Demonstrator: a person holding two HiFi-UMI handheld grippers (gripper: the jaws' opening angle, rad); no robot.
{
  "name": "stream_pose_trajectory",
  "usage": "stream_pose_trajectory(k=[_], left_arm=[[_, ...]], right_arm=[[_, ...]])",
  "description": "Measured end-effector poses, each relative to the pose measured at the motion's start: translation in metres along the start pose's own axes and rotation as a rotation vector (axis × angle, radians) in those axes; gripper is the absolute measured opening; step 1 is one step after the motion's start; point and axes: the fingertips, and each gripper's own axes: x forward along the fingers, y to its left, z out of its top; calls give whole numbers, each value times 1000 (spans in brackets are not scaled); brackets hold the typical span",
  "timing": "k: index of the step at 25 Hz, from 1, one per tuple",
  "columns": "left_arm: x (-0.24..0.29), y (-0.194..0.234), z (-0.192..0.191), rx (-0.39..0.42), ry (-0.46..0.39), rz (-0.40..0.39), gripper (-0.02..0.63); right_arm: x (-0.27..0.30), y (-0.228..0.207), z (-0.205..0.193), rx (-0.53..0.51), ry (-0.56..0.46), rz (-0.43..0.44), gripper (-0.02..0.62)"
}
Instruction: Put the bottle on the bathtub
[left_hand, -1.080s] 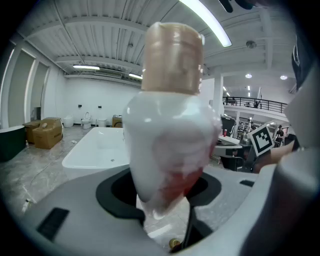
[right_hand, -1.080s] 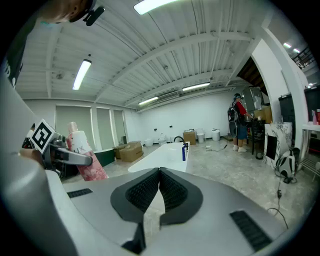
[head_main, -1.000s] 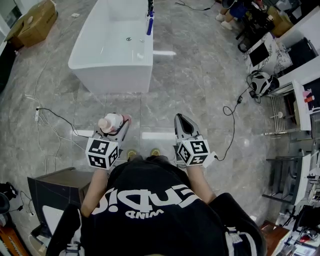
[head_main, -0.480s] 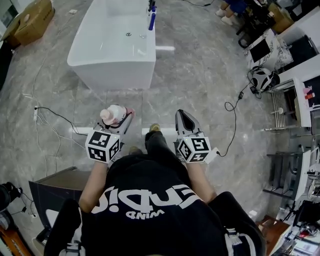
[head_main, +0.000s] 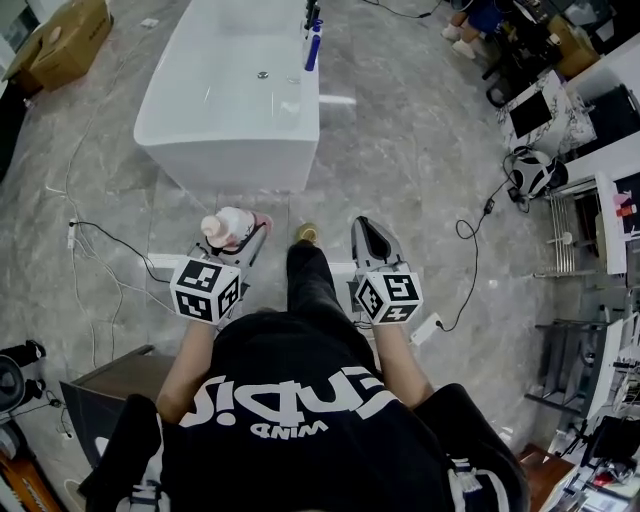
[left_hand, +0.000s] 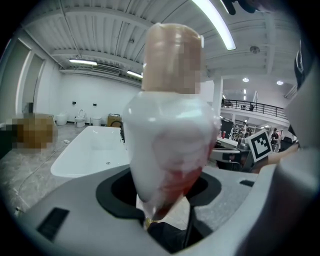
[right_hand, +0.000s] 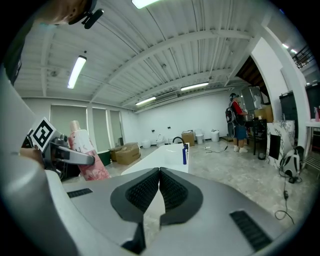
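Note:
My left gripper (head_main: 243, 235) is shut on a white and pink bottle (head_main: 227, 229) with a beige cap, held upright at waist height; up close the bottle (left_hand: 167, 130) fills the left gripper view between the jaws. The white bathtub (head_main: 232, 95) lies ahead on the grey floor, a blue bottle (head_main: 314, 48) standing on its right rim by a black tap. My right gripper (head_main: 368, 237) is shut with nothing in it, its ribbed pads (right_hand: 150, 189) pressed together. The right gripper view also shows the held bottle (right_hand: 86, 158) at the left and the bathtub (right_hand: 162, 155) ahead.
The person's foot (head_main: 306, 234) steps forward between the grippers. Cables (head_main: 105, 245) run over the floor at the left, another cable (head_main: 476, 240) at the right. A cardboard box (head_main: 62, 38) sits far left. Shelves and monitors (head_main: 545, 105) line the right side; a dark cabinet (head_main: 95, 395) is behind left.
The person has walked forward: the bathtub is closer in the head view, and a leg has swung out between the grippers. Both grippers keep their pose, the bottle still held.

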Motion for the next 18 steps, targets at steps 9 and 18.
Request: stream_pose_trajectory(k=[9,18], left_arm=[[73,49,44,-27,11,6,235],[156,86,99,-19,32,21,235]], right_arm=[[83,-46,33,11,2,-3,25],[158,-109,70,30,19,-13,25]])
